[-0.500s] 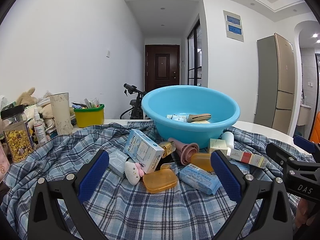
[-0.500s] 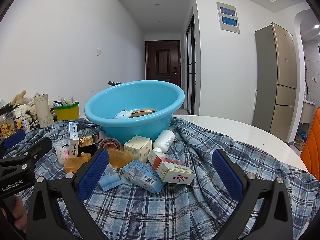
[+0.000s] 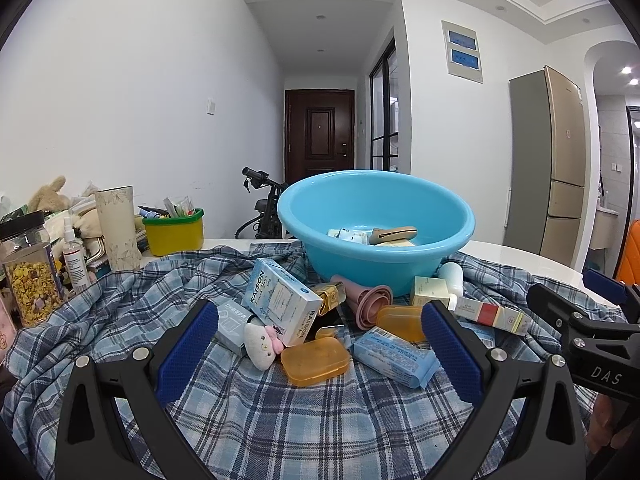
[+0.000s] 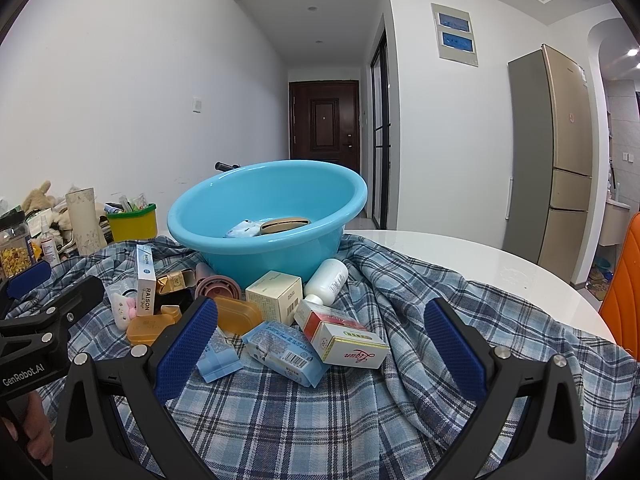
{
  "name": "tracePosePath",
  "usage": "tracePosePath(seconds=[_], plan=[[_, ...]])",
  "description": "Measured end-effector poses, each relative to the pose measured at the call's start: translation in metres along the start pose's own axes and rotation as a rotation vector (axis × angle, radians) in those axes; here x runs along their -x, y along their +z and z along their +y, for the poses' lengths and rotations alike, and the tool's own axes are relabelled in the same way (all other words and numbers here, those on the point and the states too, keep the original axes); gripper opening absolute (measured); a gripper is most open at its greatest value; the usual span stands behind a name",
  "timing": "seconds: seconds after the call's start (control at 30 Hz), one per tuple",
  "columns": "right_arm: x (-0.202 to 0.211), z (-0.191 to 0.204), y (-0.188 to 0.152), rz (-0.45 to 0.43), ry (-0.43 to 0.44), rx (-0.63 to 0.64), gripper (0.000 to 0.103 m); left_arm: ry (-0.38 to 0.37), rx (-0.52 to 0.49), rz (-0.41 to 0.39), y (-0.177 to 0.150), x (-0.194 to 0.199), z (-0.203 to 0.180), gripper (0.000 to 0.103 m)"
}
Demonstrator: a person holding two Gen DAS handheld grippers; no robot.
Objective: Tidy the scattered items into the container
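A light blue basin (image 3: 376, 216) (image 4: 268, 208) stands on the plaid cloth with a few small items inside. In front of it lie scattered things: a RAISON box (image 3: 280, 300), a white plush toy (image 3: 260, 342), an orange soap case (image 3: 314, 360), a blue tissue pack (image 3: 394, 356) (image 4: 286, 348), a red and white box (image 4: 344, 338), a cream box (image 4: 274, 296), a white bottle (image 4: 328, 280). My left gripper (image 3: 320, 354) is open, short of the orange case. My right gripper (image 4: 320, 354) is open too, near the tissue pack and the red and white box.
At the back left stand a yellow tub (image 3: 174, 230), a tall paper tube (image 3: 118, 232), a spray bottle (image 3: 74, 260) and a cereal jar (image 3: 30, 276). The white table (image 4: 480, 256) shows bare at the right. A fridge (image 4: 560, 160) and an orange chair (image 4: 624, 280) are beyond it.
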State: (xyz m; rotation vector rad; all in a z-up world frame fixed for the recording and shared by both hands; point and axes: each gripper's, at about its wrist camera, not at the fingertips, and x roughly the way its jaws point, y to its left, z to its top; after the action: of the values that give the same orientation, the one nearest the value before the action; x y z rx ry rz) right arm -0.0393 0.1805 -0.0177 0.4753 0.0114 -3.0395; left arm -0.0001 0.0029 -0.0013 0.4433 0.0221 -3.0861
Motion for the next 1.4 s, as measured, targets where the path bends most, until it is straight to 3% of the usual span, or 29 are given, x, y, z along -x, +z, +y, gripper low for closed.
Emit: tracePosePath(seconds=[1.07, 1.3, 1.4], plan=[[-0.0031, -0.0001, -0.0011, 0.013, 0.004, 0.000, 0.103, 0.012, -0.015, 0.023, 0.0008, -0.0031, -0.0030, 0.103], [-0.0004, 0.0033, -0.0013, -0.001, -0.037, 0.009, 0.103, -0.060, 0.001, 0.012, 0.0005, -0.0006, 0.0020, 0.103], [-0.0005, 0.0024, -0.0009, -0.001, -0.039, 0.008, 0.103, -0.039, -0.008, 0.006, 0.0007, 0.0006, -0.0007, 0.103]])
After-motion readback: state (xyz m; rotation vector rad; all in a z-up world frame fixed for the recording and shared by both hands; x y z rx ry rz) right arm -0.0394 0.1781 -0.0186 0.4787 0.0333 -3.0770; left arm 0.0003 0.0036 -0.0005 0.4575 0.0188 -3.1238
